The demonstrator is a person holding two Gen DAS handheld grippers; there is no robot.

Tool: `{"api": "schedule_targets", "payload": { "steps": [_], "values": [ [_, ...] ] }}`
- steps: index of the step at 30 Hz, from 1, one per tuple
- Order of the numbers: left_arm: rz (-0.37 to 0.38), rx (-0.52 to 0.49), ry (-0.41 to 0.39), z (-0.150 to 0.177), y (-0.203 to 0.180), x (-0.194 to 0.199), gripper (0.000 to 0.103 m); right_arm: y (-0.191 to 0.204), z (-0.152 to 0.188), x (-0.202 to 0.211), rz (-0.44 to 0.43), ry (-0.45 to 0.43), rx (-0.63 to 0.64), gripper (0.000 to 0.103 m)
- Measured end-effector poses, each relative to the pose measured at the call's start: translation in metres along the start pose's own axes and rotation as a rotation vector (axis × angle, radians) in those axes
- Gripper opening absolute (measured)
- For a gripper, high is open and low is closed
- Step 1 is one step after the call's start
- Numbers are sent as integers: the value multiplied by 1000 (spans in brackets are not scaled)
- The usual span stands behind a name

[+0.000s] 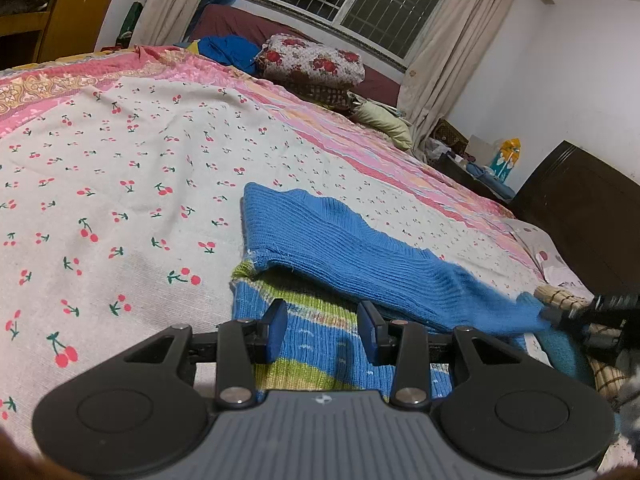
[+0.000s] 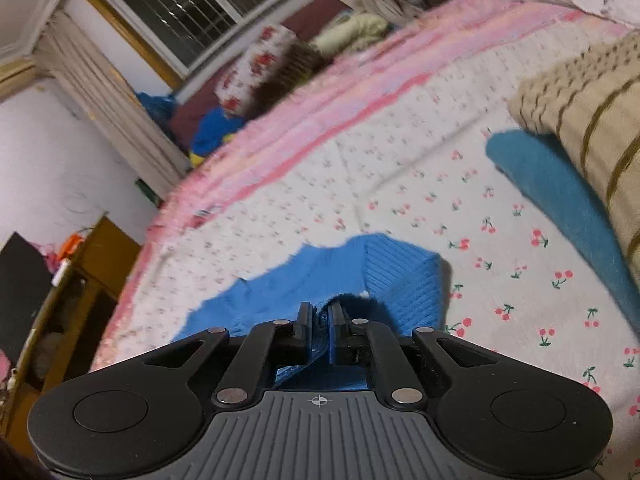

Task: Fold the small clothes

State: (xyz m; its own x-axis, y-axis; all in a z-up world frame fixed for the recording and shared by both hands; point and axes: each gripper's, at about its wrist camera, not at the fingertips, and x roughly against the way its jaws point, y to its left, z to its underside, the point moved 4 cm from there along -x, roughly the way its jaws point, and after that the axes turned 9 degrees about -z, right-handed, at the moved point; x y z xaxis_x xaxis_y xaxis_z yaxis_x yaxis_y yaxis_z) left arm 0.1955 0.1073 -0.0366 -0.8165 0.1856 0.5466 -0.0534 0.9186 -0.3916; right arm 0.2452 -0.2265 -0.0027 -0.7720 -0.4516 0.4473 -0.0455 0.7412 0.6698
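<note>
Right tongs (image 2: 319,330) clamped on ribbed blue knit (image 2: 400,276), left tongs (image 1: 322,330) apart over striped knit (image 1: 316,344)

Ribbed knit blue sweater (image 1: 360,256) lies on a matt woven cherry-print bedsheet (image 1: 120,184); gripper bodies look matt black plastic.

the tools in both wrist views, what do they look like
Both match: the left tool and right tool have blue pads on black linkage arms with silver pivot pins, round black side housings, and a ribbed grey body bearing a small white crosshair mark.
</note>
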Motion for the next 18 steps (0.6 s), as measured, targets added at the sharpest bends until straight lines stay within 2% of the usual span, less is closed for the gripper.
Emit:
{"api": "schedule_targets", "payload": {
  "steps": [4, 12, 15, 18],
  "values": [
    [0, -3, 1, 1, -1, 0, 44, -16, 18, -15, 147, 121, 49, 13],
    [1, -7, 4, 2, -2, -2, 44, -9, -6, -7, 133, 38, 86, 21],
    [-1, -11, 6, 2, -2, -3, 44, -9, -11, -24, 153, 53, 129, 23],
    [1, -9, 6, 1, -1, -3, 44, -11, -9, -49, 172, 109, 161, 27]
  ]
}}
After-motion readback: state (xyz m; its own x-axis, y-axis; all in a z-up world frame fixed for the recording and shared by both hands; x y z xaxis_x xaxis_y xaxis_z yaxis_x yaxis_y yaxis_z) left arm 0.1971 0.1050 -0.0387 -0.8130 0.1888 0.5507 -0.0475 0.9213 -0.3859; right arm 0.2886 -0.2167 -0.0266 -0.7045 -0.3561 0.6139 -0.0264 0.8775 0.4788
